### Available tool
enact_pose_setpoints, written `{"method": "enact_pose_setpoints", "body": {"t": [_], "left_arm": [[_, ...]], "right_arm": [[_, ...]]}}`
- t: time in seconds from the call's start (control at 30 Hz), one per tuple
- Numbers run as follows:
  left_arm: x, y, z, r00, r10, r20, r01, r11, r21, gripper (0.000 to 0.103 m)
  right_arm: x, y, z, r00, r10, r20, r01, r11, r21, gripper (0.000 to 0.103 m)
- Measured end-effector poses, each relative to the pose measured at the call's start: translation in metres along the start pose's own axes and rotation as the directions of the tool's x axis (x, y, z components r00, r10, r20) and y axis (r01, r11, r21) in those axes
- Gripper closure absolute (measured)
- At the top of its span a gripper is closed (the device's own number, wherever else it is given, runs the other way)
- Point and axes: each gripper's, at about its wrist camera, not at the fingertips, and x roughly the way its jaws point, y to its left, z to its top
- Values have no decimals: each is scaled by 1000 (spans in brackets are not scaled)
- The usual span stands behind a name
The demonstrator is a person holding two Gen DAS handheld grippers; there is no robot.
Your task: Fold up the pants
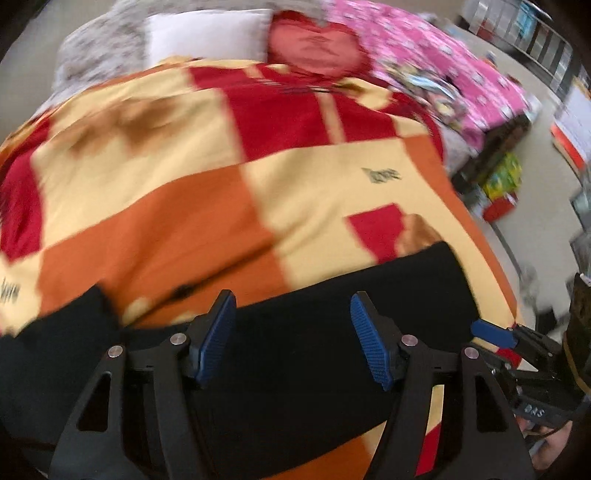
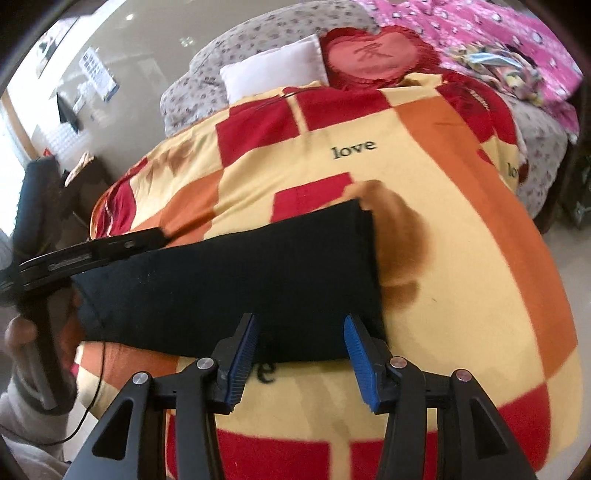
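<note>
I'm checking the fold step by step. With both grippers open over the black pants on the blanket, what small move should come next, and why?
Probably lower the right gripper onto the near edge of the black pants and close. Its jaws stand open with nothing pinched, that edge lies just beneath them, and the pants lie flat on the checked blanket. The left gripper also stands open above the cloth.

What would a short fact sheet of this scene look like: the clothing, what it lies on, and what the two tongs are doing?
garment: black pants, lying flat, apparently folded
surface: checked red, orange and yellow blanket on a bed
left tongs: open over the pants, gripping nothing
right tongs: open at the pants' near edge, gripping nothing
behind: white pillow, red heart cushion, pink bedding
</note>
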Motion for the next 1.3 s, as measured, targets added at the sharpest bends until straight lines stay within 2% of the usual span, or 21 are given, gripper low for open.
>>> {"method": "enact_pose_setpoints", "body": {"t": [0.17,0.27,0.5,0.7,0.73,0.77,0.8,0.83,0.87,0.93,1.03,1.07,1.17,1.3], "left_arm": [[35,-45,22,992,-99,-73,106,988,112,38],[58,-64,31,987,-113,-114,130,978,162,38],[90,-96,41,969,-175,-172,212,951,223,38],[105,-118,45,956,-212,-201,262,926,271,38],[106,-122,45,954,-220,-202,272,919,285,39],[106,-124,44,953,-227,-202,280,912,300,43],[107,-129,45,953,-227,-199,283,902,325,53],[108,-132,44,958,-216,-191,271,900,341,57],[108,-133,44,958,-217,-190,271,900,342,59],[106,-127,47,952,-238,-192,289,906,310,72],[88,-111,57,934,-307,-181,344,909,235,73],[78,-104,61,934,-318,-162,349,911,220,73],[39,-78,67,937,-336,-92,348,918,192,73],[-12,-20,66,955,-296,6,293,950,110,73]], "right_arm": [[-9,-18,-4,1000,-26,6,25,999,37,55],[-8,-28,-7,1000,-17,0,17,998,66,54],[1,-37,-7,996,59,60,-66,992,111,51],[6,-27,-11,986,116,120,-127,988,87,47],[8,-26,-12,980,150,131,-162,983,87,48],[11,-24,-12,974,177,139,-191,978,89,55],[15,-24,-12,971,197,137,-211,973,96,62],[19,-24,-12,969,212,129,-226,969,101,76],[23,-22,-12,967,221,124,-234,967,102,81],[24,-19,-9,968,211,134,-225,970,95,86],[14,-10,4,962,216,164,-229,971,63,88],[10,-5,8,961,215,172,-226,973,44,88],[-3,24,26,951,238,197,-232,971,-52,88],[-5,75,43,934,306,183,-272,943,-191,88]]}}
